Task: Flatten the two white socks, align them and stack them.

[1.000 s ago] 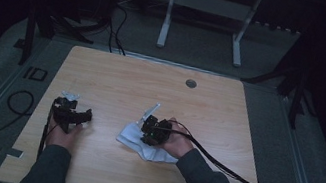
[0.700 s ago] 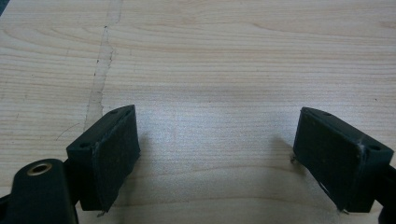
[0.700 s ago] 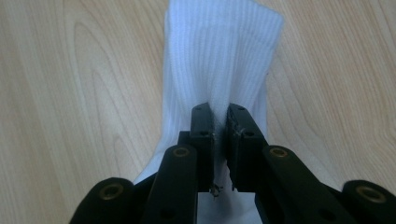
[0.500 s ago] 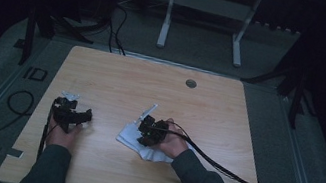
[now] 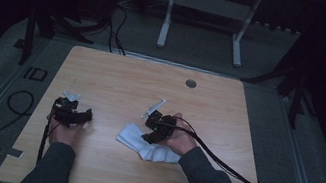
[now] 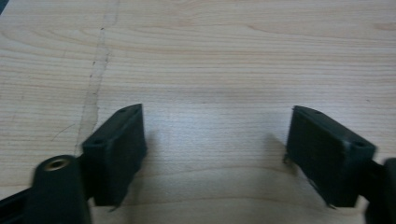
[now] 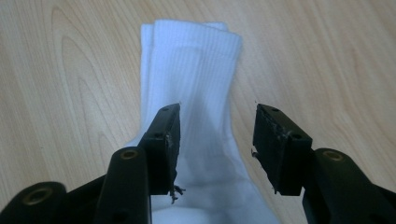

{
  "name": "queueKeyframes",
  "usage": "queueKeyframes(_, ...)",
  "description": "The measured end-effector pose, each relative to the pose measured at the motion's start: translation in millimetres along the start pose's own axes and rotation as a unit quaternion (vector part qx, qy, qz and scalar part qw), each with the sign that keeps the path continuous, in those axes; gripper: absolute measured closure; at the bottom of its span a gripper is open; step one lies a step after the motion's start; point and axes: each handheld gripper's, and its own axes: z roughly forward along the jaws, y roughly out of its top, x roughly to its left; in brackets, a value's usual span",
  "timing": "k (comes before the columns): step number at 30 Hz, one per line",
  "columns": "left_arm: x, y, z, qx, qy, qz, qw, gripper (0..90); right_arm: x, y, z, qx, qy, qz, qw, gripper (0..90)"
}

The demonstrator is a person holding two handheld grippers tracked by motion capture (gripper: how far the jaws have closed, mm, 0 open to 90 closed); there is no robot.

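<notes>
A white folded sock (image 5: 134, 140) lies on the wooden table (image 5: 228, 113), a little right of its middle. My right gripper (image 5: 149, 132) hovers over the sock, held in a hand. In the right gripper view the sock (image 7: 191, 56) runs away from the right gripper (image 7: 217, 109). Its jaws have just been opening; the sock lies below and between them, and the pads (image 7: 170, 135) stand apart from it. My left gripper (image 5: 80, 116) rests near the table's left side. The left gripper (image 6: 217, 112) is open over bare wood; its jaws have just closed a little, with nothing between them.
A round cable hole (image 5: 191, 83) sits near the table's far edge. A black cable (image 5: 224, 163) trails from the right gripper to the table's right front. A white-legged stand (image 5: 206, 8) is on the floor beyond the table. A faint scratch (image 6: 95, 79) marks the wood.
The right hand has shifted very slightly over the sock. The left hand and the sock have stayed where they were.
</notes>
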Motion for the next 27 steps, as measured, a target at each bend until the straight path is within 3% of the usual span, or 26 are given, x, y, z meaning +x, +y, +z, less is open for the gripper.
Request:
queueKeyframes(8,-6.5,0.3,-6.7,0.003,-0.016,0.012,0.9998,55.5,-12.4,-12.8,-12.0,-0.009,-0.008,0.019,0.9997,51.6)
queueKeyframes(11,-7.1,0.6,-8.6,0.007,-0.031,0.009,0.9995,66.6,-15.9,-18.7,-17.3,-0.014,-0.011,0.028,0.9995,51.6)
queueKeyframes(12,-9.3,0.8,-10.4,0.008,-0.046,0.009,0.9989,70.4,-16.6,-20.4,-18.8,-0.012,-0.013,0.029,0.9994,51.5)
queueKeyframes(17,-17.9,2.5,-18.5,-0.001,-0.074,0.023,0.9970,86.4,-18.7,-29.1,-24.7,-0.016,-0.020,0.034,0.9991,52.9)
queueKeyframes(22,-40.2,7.0,-34.1,-0.012,-0.114,0.054,0.9919,89.8,-17.1,-44.9,-33.0,-0.012,-0.029,0.035,0.9989,52.9)
queueKeyframes(23,-40.2,7.0,-34.1,-0.012,-0.114,0.054,0.9919,89.9,-17.1,-44.9,-33.0,-0.012,-0.029,0.035,0.9989,52.9)
queueKeyframes(24,-50.5,8.0,-39.2,-0.017,-0.130,0.067,0.9891,89.9,-17.0,-47.7,-34.3,-0.010,-0.035,0.036,0.9987,53.1)
queueKeyframes(27,-69.7,6.7,-47.3,-0.026,-0.154,0.086,0.9840,89.8,-20.9,-60.2,-39.4,-0.007,-0.041,0.050,0.9979,54.0)
